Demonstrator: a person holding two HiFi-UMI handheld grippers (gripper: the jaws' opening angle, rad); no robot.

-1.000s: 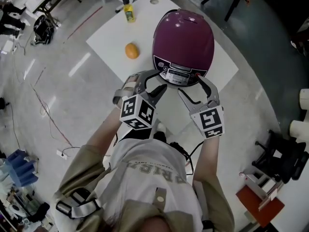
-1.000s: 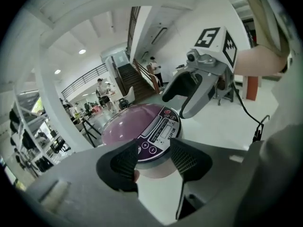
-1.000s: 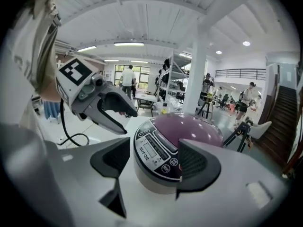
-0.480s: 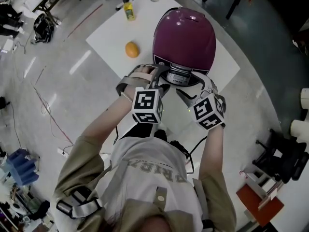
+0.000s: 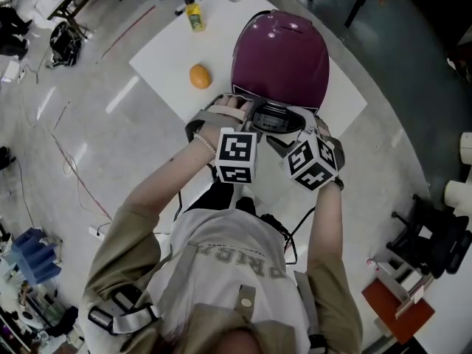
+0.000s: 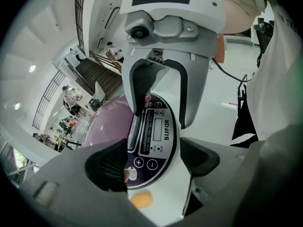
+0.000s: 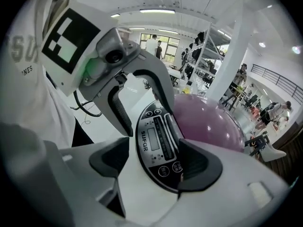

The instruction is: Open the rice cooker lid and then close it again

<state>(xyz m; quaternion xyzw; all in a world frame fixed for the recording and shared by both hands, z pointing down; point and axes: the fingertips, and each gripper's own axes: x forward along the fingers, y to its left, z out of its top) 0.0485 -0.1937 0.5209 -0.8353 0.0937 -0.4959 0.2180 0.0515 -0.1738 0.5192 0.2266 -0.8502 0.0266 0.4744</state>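
The rice cooker point(image 5: 280, 65), closed, stood on the bench point(image 5: 169, 57) with its control panel point(image 6: 156, 136) between both sets of jaws. The left gripper point(image 6: 154, 162) had just been opening its jaws wide, and the right gripper point(image 7: 154, 167) kept its own wide too (neither gripping). A misplaced pad could press a button point(image 6: 152, 164) instead of freeing the lid point(image 7: 218, 122).

Orange point(image 5: 200, 76) left of rice cooker point(image 5: 280, 57) — on table point(image 5: 166, 54) (bottle point(image 5: 195, 15) behind).

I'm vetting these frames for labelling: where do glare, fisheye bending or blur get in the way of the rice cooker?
Head view: even light, sharp, with white highlights on the rice cooker's purple lid. Left gripper view: heavy fisheye bending and black corners, yet the control panel reads clearly. Right gripper view: same bending, soft sheen on the lid, panel legible too.
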